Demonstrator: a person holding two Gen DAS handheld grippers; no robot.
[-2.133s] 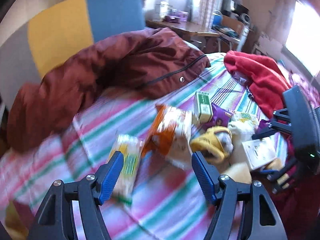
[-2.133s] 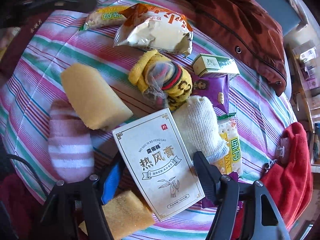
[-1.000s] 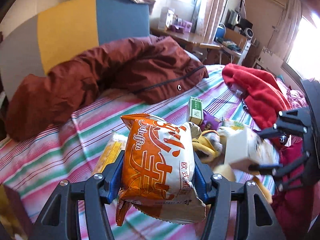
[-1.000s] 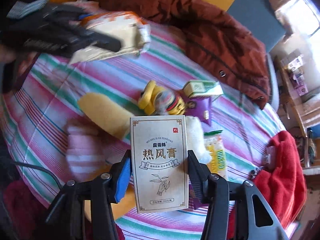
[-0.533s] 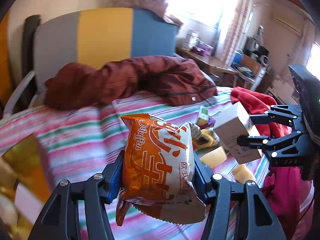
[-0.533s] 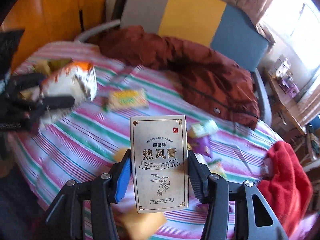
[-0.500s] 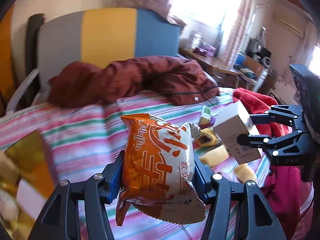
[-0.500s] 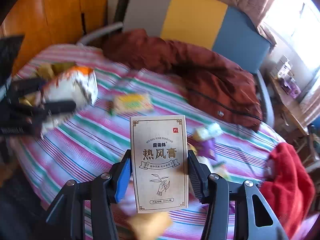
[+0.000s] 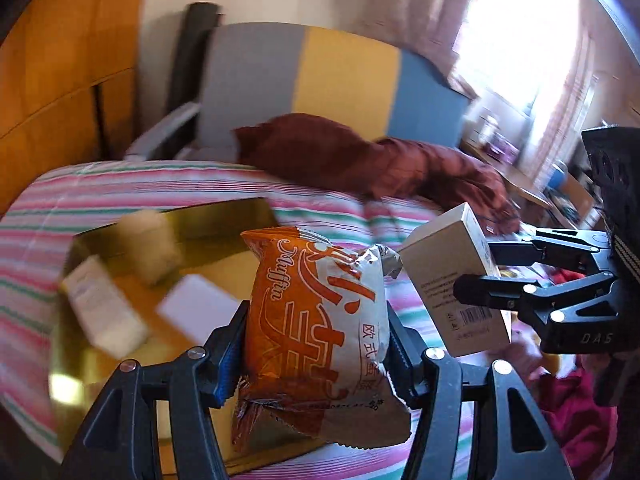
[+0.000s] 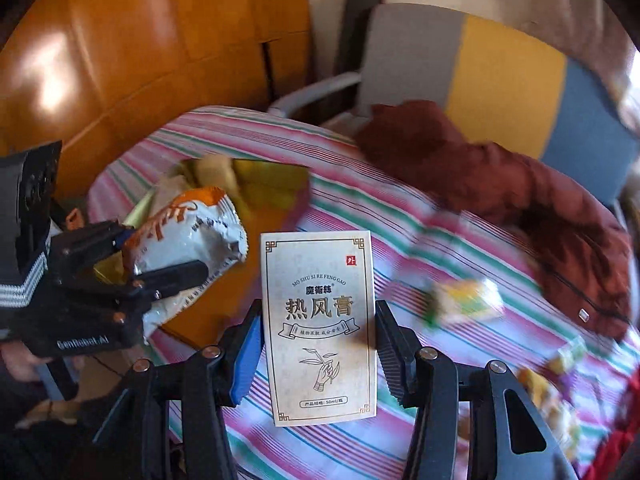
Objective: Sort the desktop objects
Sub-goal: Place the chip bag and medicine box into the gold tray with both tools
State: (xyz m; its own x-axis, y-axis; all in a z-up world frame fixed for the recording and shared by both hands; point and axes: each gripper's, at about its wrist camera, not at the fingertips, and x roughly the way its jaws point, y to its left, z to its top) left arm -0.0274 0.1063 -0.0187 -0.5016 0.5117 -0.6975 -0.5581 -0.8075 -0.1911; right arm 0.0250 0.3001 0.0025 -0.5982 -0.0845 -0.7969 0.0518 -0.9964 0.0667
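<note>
Two grips confirmed: left gripper clamps the orange muffin packet; right gripper, at three o'clock, clamps the ointment box.

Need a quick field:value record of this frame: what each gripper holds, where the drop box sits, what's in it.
left gripper: shut on orange-and-white muffin snack bag
right gripper: shut on beige cardboard ointment box, held upright
container: shiny gold open box on the pink-and-green striped cloth, ahead of the left gripper
container contents: a few pale items, blurred, kind unclear
left behind on cloth: small packets, blurred
background: dark red jacket lying on the cloth
</note>
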